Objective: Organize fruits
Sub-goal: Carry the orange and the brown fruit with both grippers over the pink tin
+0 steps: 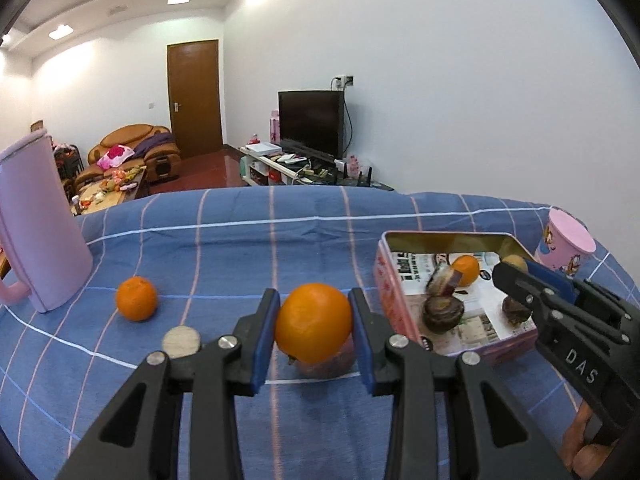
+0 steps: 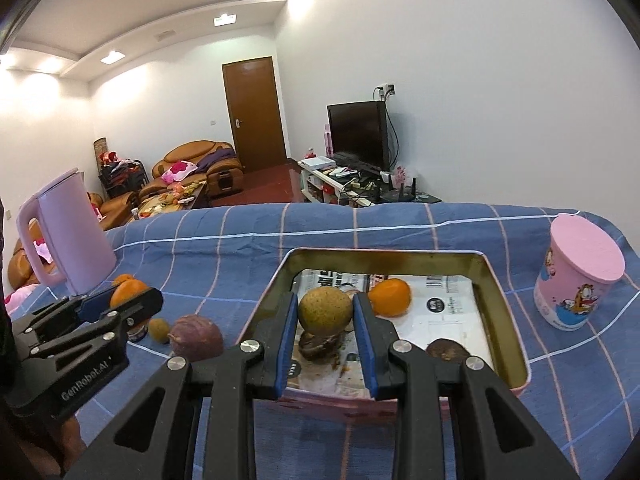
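A round orange fruit [image 1: 313, 323] is held between the blue-padded fingers of the left gripper [image 1: 314, 338] above the blue checked cloth of the worktop [image 1: 240, 248], just beside the pink rectangular tin box [image 1: 394, 300]. A round brownish-green speckled fruit [image 2: 325, 309] is clamped by the fingers of the right gripper [image 2: 326, 344] over the paper-lined box, where a second orange [image 2: 390, 297] and dark wrinkled fruits [image 2: 318, 345] are seen. A third orange [image 1: 136, 298] is left on the cloth near the tall pink kettle [image 1: 38, 232]
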The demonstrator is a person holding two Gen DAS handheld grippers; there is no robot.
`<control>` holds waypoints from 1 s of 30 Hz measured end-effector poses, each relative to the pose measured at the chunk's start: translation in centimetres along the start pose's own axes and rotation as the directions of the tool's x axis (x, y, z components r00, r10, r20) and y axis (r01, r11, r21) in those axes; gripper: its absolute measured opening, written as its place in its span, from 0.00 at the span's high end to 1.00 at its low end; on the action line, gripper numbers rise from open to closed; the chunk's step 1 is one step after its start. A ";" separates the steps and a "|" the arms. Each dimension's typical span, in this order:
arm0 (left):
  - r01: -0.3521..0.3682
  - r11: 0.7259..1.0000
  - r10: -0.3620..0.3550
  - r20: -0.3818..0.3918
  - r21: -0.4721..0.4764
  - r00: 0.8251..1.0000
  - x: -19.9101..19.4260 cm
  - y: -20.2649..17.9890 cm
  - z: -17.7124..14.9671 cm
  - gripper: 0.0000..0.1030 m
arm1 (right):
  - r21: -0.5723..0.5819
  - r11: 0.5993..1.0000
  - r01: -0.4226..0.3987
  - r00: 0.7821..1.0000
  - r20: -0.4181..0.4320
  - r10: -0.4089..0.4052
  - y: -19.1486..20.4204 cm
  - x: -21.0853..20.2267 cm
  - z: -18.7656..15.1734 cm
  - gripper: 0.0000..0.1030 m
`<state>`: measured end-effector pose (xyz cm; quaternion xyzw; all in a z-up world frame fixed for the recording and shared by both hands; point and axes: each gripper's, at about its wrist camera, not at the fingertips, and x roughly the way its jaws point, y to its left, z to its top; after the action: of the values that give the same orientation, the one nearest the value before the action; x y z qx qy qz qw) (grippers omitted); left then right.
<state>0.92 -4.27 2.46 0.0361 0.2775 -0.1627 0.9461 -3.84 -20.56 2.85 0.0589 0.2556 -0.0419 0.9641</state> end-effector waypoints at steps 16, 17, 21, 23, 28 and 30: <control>-0.039 0.998 0.040 -0.013 0.047 0.999 1.6 -4.1 0.8 0.63 | 0.023 0.998 0.057 0.998 0.016 -0.057 -3.8 -0.5 0.8 0.71; -0.038 0.998 0.039 -0.013 0.050 0.999 1.7 -4.3 0.9 0.63 | 0.025 0.998 0.060 0.998 0.017 -0.061 -4.0 -0.5 0.8 0.71; -0.028 0.998 0.029 -0.017 0.059 0.999 2.3 -5.4 1.2 0.63 | 0.027 0.996 0.087 0.996 0.025 -0.087 -5.0 -0.6 1.1 0.71; -0.020 0.998 0.021 -0.018 0.059 1.000 2.6 -5.9 1.4 0.63 | 0.032 0.994 0.102 0.994 0.032 -0.103 -5.6 -0.6 1.4 0.71; 0.002 0.999 -0.001 -0.023 0.055 1.000 3.4 -7.5 1.8 0.63 | 0.056 0.990 0.130 0.991 0.031 -0.132 -7.3 -0.6 1.8 0.71; 0.013 0.999 -0.012 -0.029 0.053 1.000 3.7 -8.3 2.0 0.63 | 0.062 0.988 0.140 0.989 0.030 -0.142 -7.8 -0.5 1.9 0.71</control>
<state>2.18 -13.46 2.32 0.0616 0.2867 -0.1755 0.9398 -4.24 -28.48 4.04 0.0686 0.2414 -0.1185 0.9607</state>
